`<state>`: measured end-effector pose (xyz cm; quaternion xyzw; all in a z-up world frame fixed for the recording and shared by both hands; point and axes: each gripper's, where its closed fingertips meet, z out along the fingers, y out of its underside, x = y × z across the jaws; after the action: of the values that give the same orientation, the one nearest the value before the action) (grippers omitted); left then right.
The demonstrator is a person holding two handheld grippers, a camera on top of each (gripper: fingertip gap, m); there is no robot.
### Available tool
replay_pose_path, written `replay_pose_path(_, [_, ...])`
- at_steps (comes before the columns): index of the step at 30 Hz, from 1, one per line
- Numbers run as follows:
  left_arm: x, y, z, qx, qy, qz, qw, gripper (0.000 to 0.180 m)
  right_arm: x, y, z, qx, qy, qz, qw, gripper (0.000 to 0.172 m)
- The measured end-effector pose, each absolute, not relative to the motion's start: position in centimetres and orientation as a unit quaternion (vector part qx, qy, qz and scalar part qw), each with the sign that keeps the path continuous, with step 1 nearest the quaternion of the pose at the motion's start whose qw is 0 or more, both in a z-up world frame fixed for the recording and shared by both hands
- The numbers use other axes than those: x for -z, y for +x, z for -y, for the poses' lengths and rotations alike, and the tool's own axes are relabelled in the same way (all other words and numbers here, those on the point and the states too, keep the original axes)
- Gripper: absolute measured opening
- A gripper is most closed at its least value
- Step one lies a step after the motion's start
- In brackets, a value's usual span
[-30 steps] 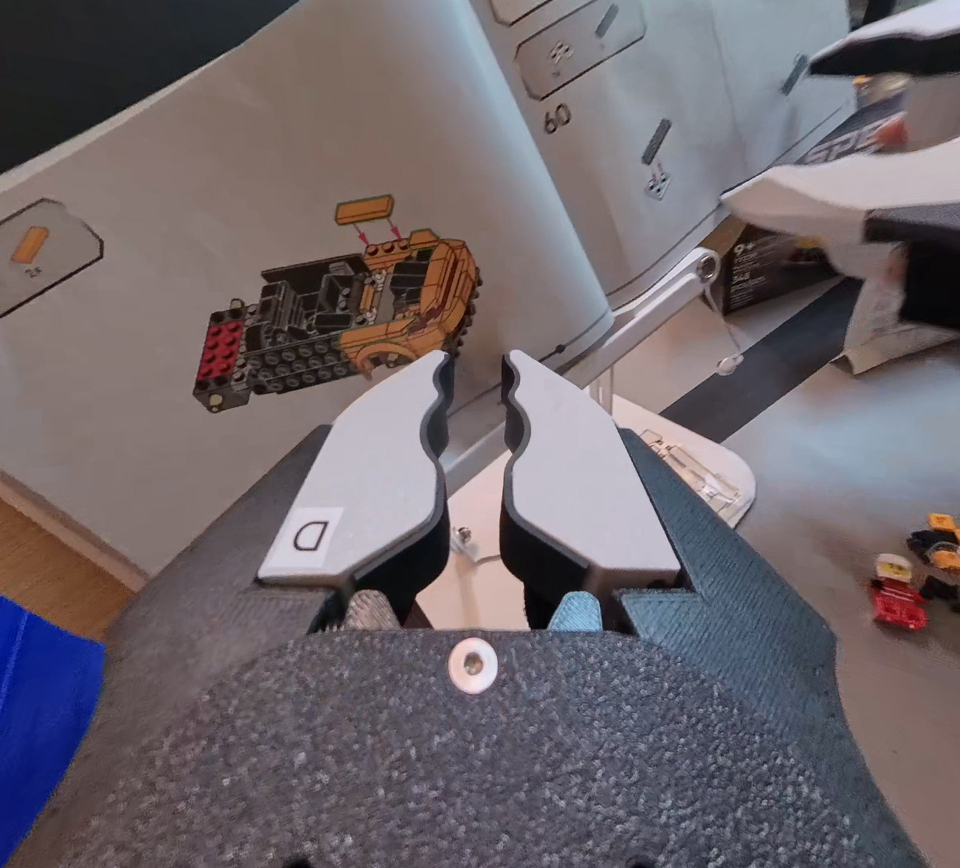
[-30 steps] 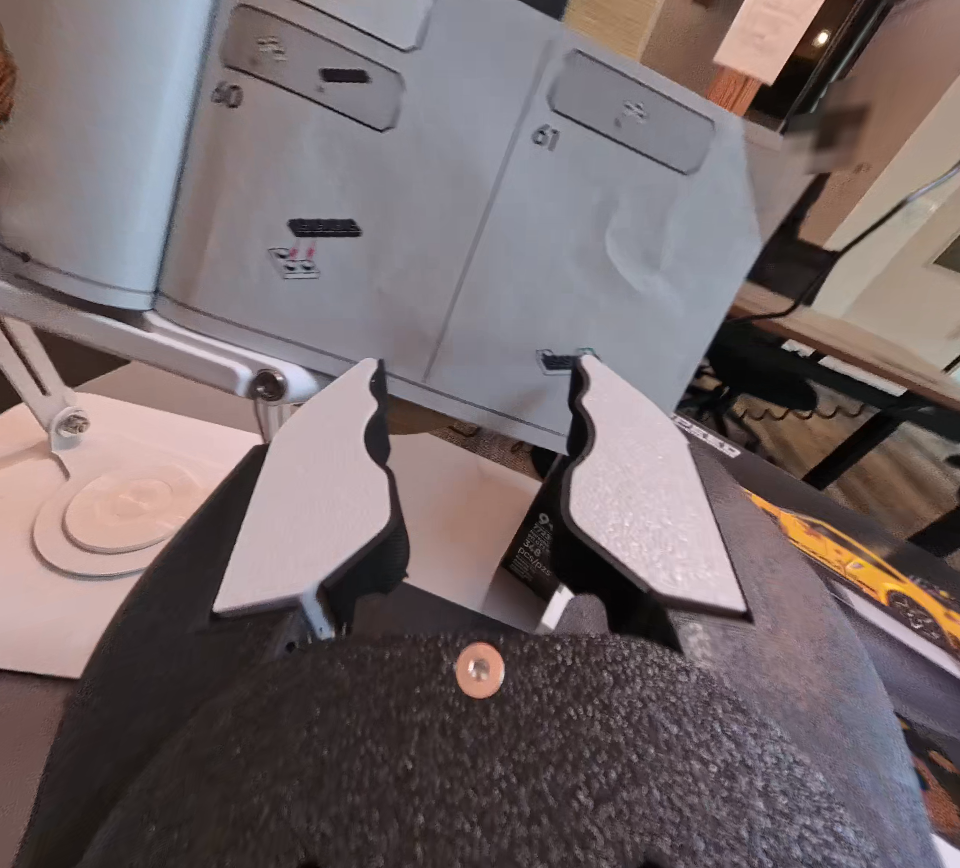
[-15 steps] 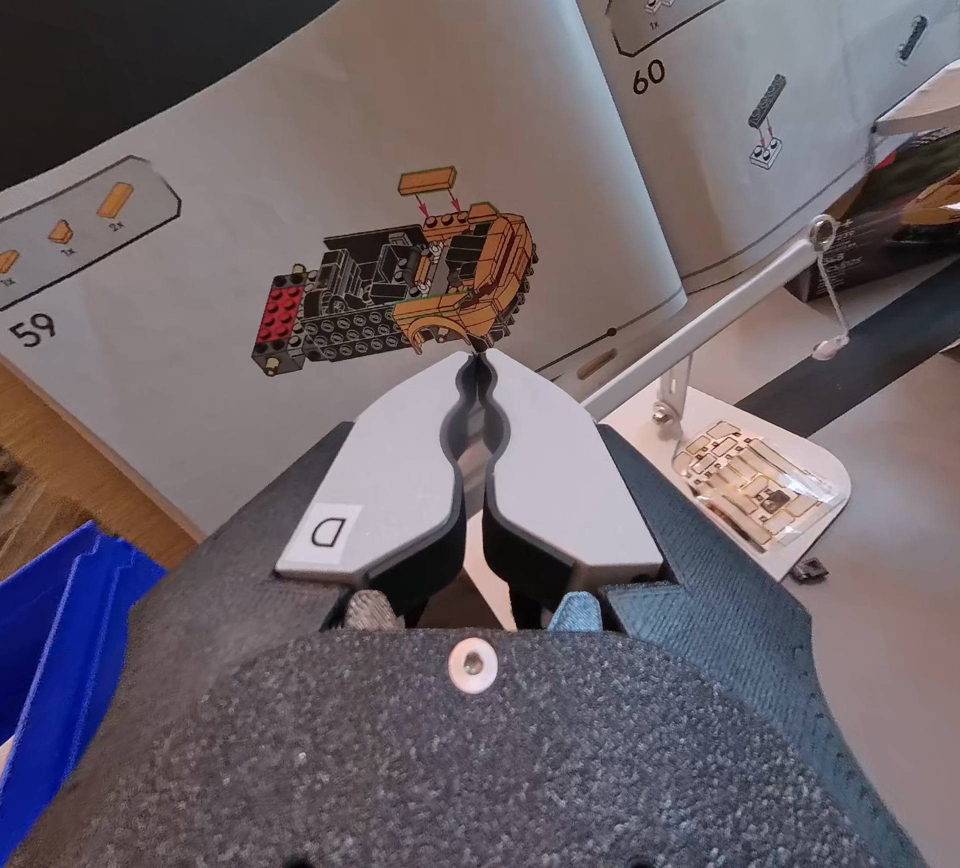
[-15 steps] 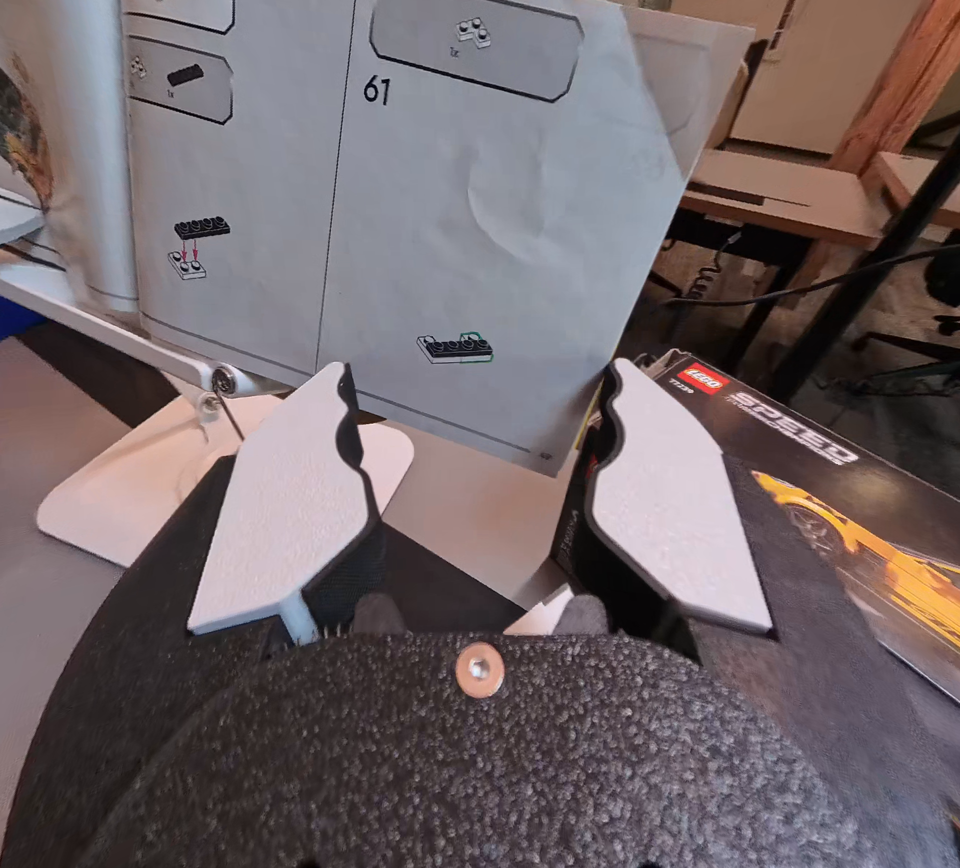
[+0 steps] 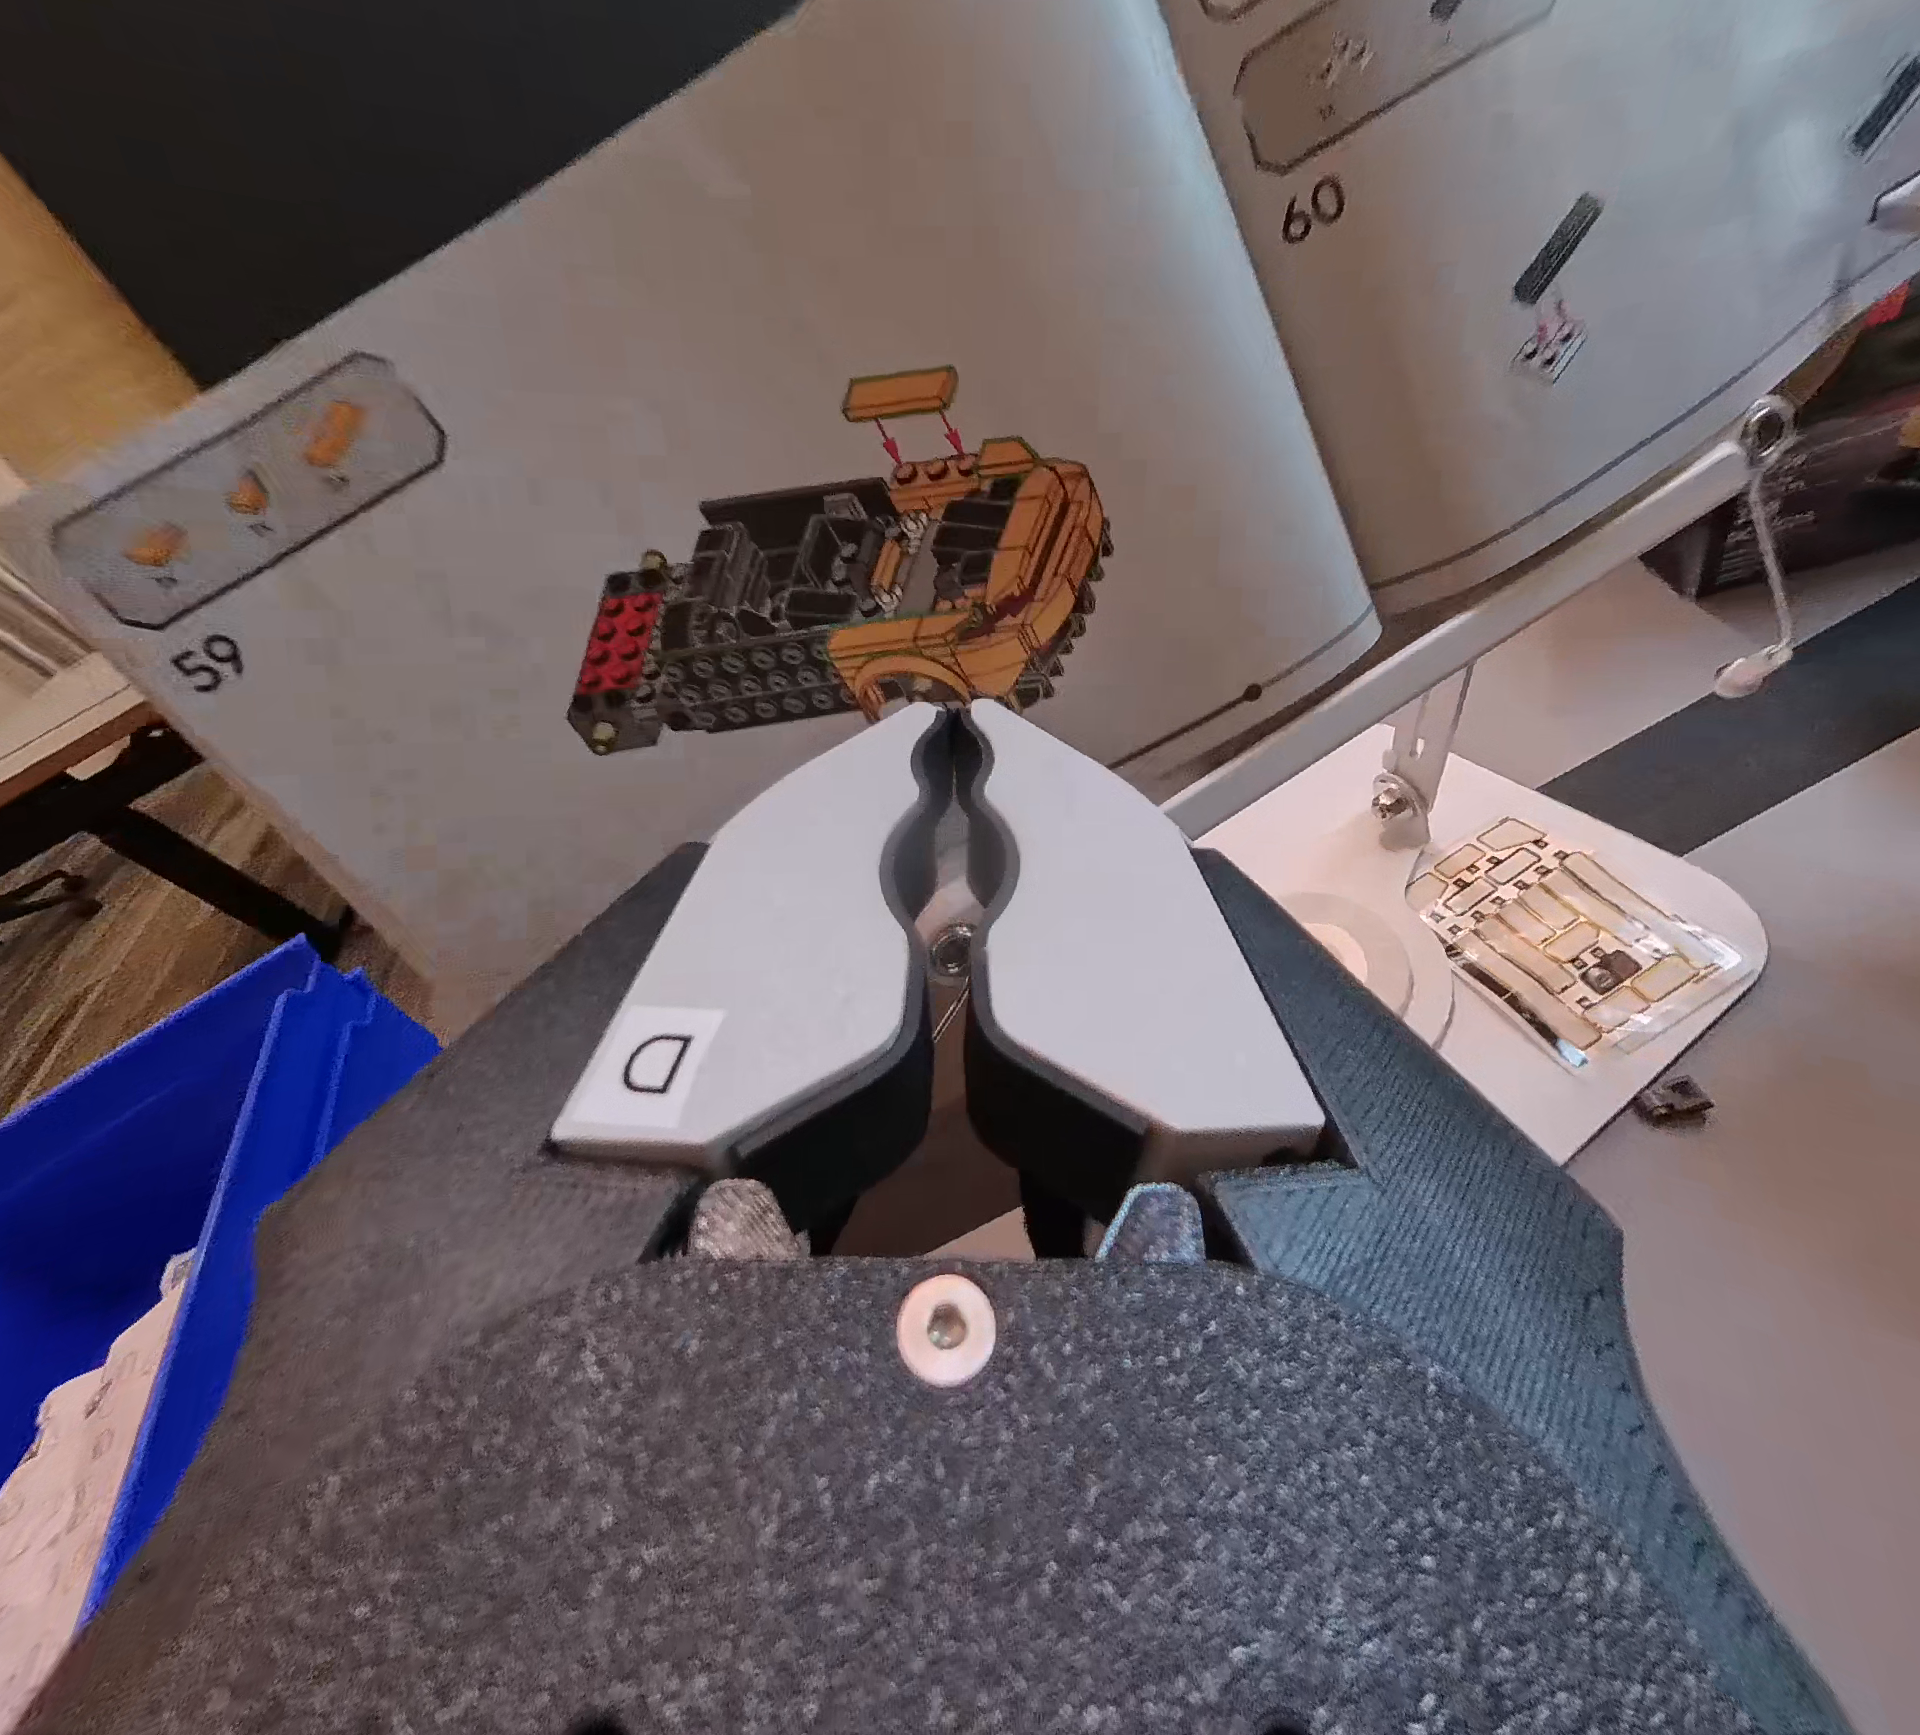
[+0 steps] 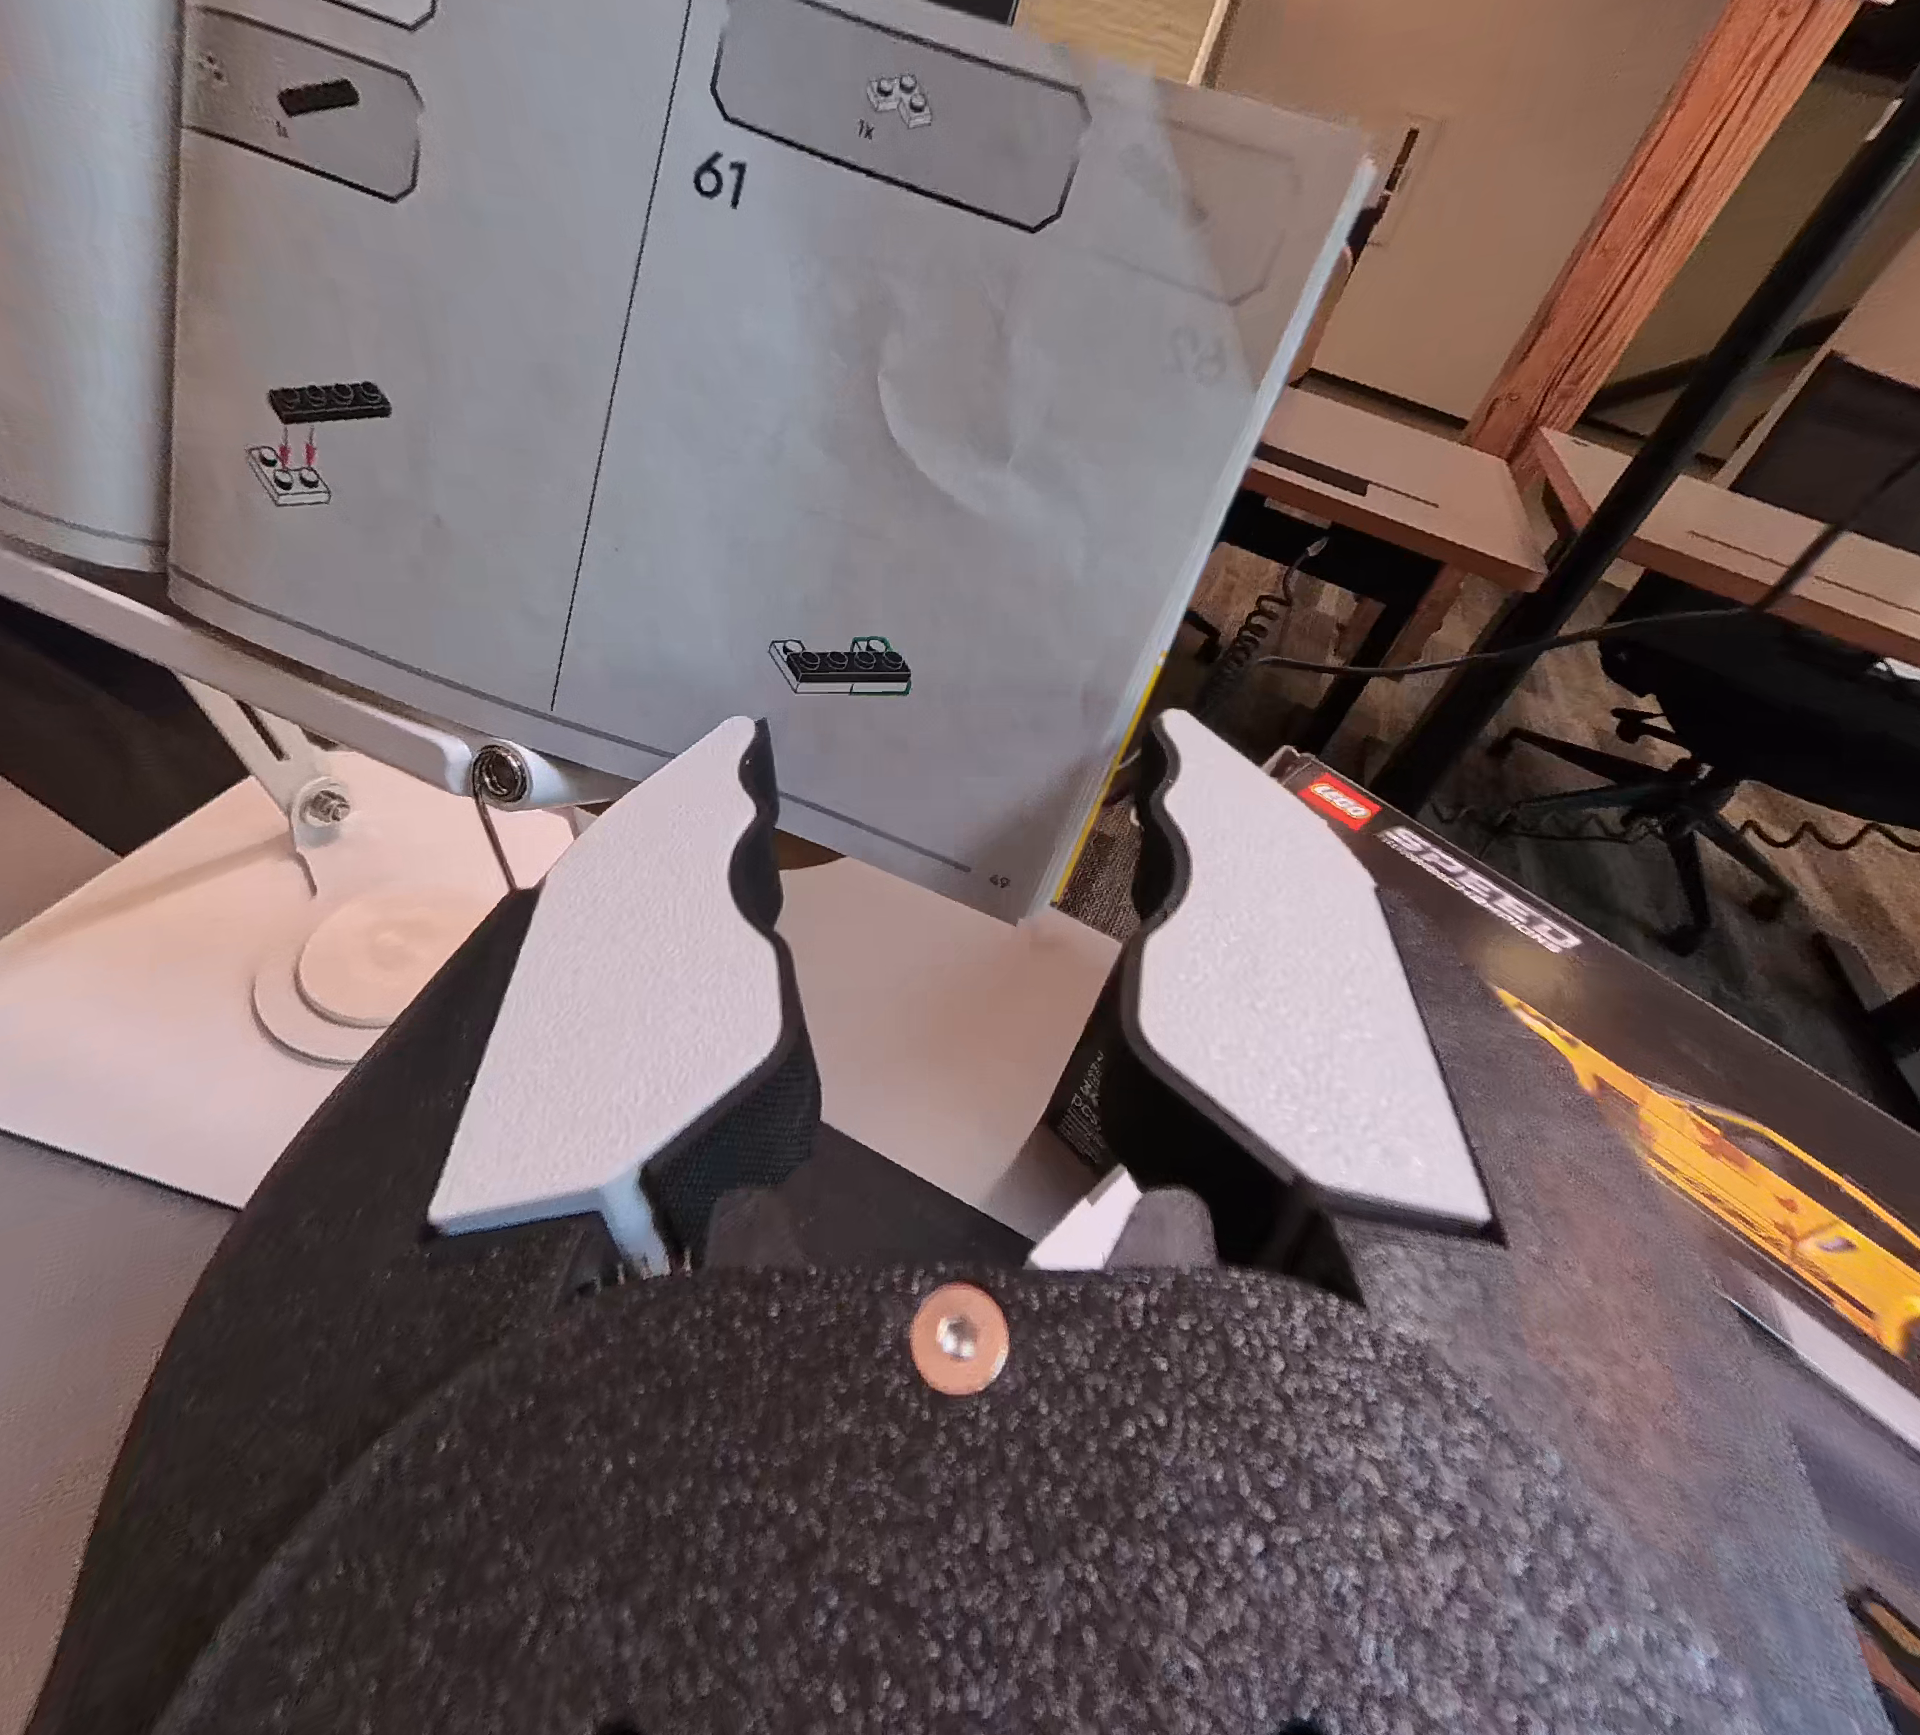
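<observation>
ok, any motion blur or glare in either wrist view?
Left wrist view: open grey instruction booklet smeared toward its top right, clear plastic sticker sheet glinting. Right wrist view: booklet's right edge ghosted, black set box soft, wide-angle bending throughout.

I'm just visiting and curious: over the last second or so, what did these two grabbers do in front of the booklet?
The left gripper closed: its fingers stood apart a second ago and now meet at the tips, with nothing visible between them. The right gripper is open as before, and now frames the lower right corner of the instruction booklet without touching it. The booklet is still propped on its white stand, the boxed set beside it.
</observation>
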<state>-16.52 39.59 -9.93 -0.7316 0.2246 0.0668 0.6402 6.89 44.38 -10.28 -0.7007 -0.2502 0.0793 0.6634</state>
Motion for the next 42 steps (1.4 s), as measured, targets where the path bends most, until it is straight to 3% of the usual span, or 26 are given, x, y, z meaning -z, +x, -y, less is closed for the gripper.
replay_pose_path(12, [9.7, -16.4, -37.5, -0.034, -0.717, -0.215, 0.662, 0.001, 8.2, 4.6, -38.6, -0.082, -0.65, 0.272, 0.705, 0.062])
replay_pose_path(26, [9.9, -19.9, -37.0, -0.017, -0.725, -0.158, 0.67, 0.0, 8.1, -9.4, -33.6, -0.139, -0.599, 0.346, 0.708, 0.019])
replay_pose_path(31, [9.2, -20.3, -36.7, -0.009, -0.715, -0.152, 0.682, 0.0, 7.7, -11.7, -33.9, -0.121, -0.596, 0.347, 0.714, 0.008])
replay_pose_path(35, [9.0, -20.3, -36.6, -0.006, -0.711, -0.153, 0.686, 0.0, 7.9, -11.4, -35.9, -0.079, -0.615, 0.331, 0.711, 0.009])
replay_pose_path(42, [8.8, -20.2, -36.4, 0.002, -0.708, -0.154, 0.689, 0.0, 11.1, -7.4, -41.0, -0.005, -0.681, 0.297, 0.669, 0.002])
